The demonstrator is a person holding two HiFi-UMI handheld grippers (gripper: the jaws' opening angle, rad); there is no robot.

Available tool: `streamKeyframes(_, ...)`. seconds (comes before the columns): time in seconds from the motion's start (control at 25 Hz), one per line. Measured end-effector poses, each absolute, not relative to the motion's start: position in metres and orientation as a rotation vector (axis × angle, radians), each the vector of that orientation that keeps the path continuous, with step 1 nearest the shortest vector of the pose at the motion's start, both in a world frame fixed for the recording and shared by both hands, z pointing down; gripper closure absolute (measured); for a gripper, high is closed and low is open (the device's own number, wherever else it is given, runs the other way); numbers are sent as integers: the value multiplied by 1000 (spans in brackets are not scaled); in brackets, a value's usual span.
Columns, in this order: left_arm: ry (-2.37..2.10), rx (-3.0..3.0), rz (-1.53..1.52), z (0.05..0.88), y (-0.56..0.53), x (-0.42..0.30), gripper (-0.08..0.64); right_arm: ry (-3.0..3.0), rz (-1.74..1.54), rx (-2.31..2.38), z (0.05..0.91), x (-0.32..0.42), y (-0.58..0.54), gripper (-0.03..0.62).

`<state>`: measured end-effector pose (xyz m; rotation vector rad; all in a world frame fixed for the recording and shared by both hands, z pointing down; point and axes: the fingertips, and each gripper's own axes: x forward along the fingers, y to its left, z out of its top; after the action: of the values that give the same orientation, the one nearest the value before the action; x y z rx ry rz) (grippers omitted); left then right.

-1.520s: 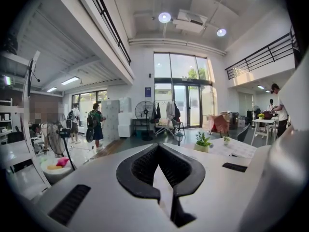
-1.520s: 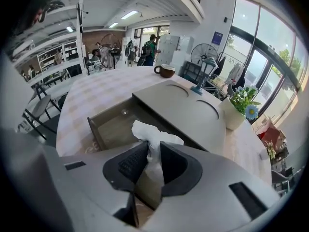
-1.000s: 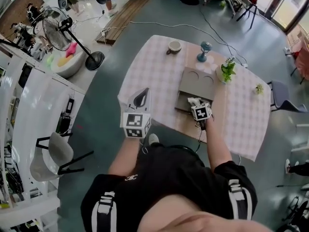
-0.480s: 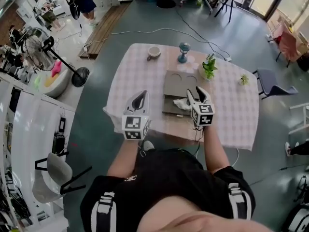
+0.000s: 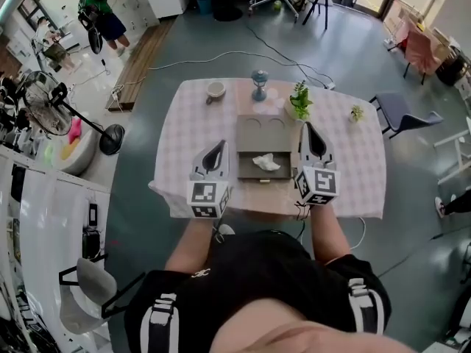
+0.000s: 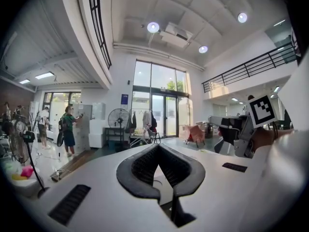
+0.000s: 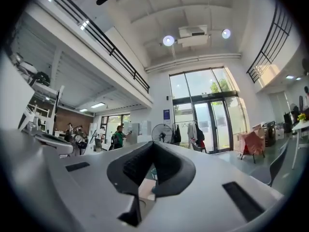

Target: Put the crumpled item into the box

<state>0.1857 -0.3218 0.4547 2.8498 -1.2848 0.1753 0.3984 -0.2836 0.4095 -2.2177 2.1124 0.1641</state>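
The crumpled white item (image 5: 266,162) lies inside the open grey box (image 5: 247,172) in the middle of the table. The box's lid (image 5: 263,127), with two round marks, lies flat behind it. My right gripper (image 5: 307,128) hovers just right of the box, pointing away from me, jaws together and empty. In the right gripper view its jaws (image 7: 153,145) meet at the tips. To the box's left is my left gripper (image 5: 219,145), also shut and empty, its jaws (image 6: 157,147) closed in its own view.
The table (image 5: 199,134) has a pink checked cloth. At its far side stand a cup (image 5: 215,90), a blue stemmed glass (image 5: 258,84), a potted plant (image 5: 299,101) and a small plant (image 5: 357,112). A chair (image 5: 401,112) is to the right, a fan (image 5: 51,112) to the left.
The right gripper, earlier over the box with the crumpled item, opened, drew back to the right and closed. The item now lies in the box. The left gripper barely moved.
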Motion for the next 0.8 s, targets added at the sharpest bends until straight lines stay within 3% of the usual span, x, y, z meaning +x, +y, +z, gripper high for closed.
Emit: streamKeyframes(0.8,-1275,2878,132,444,-340,196,570,2132,244,-2232,413,394,-289,591)
